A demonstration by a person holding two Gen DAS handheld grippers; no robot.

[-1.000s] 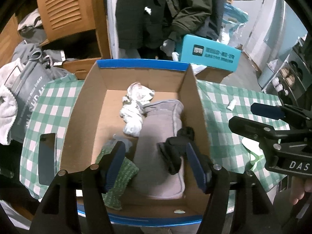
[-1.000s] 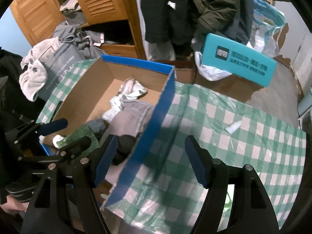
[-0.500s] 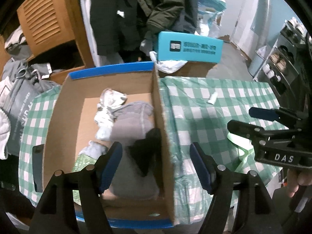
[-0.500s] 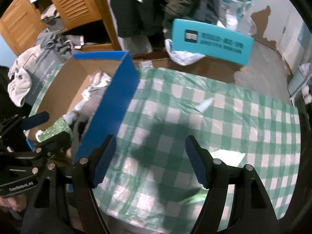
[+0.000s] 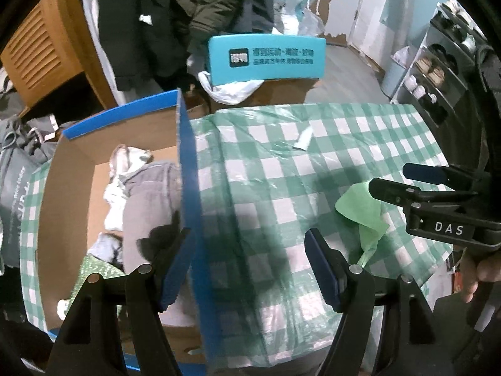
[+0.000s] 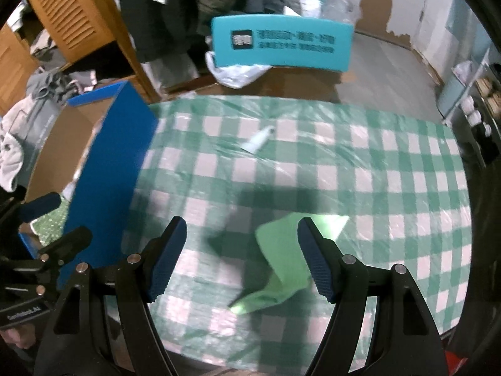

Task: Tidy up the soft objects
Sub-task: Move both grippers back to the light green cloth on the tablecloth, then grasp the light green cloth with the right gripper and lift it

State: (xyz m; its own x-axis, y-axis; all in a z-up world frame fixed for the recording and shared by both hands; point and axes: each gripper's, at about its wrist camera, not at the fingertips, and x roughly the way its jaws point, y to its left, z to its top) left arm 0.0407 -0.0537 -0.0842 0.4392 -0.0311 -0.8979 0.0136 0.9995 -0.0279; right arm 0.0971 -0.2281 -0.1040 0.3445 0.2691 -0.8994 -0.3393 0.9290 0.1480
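Your left gripper (image 5: 250,263), jaws just widened and holding nothing, straddles the cardboard box's (image 5: 188,169) blue wall; your right gripper (image 6: 241,257) hangs empty, jaws apart, over the light green cloth (image 6: 281,263) near the checked tablecloth's (image 6: 344,163) front edge, bare cloth beyond.

Obscured and unclear items
Your box wall (image 5: 188,188) hides part of the grey garment (image 5: 147,200); the small white tube (image 6: 260,139) blurs beyond identification.

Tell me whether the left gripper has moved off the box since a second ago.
Yes. The left gripper has shifted right: it hung over the cardboard box interior, and now straddles the box's right wall, over the checked tablecloth. Nothing is between its open jaws.
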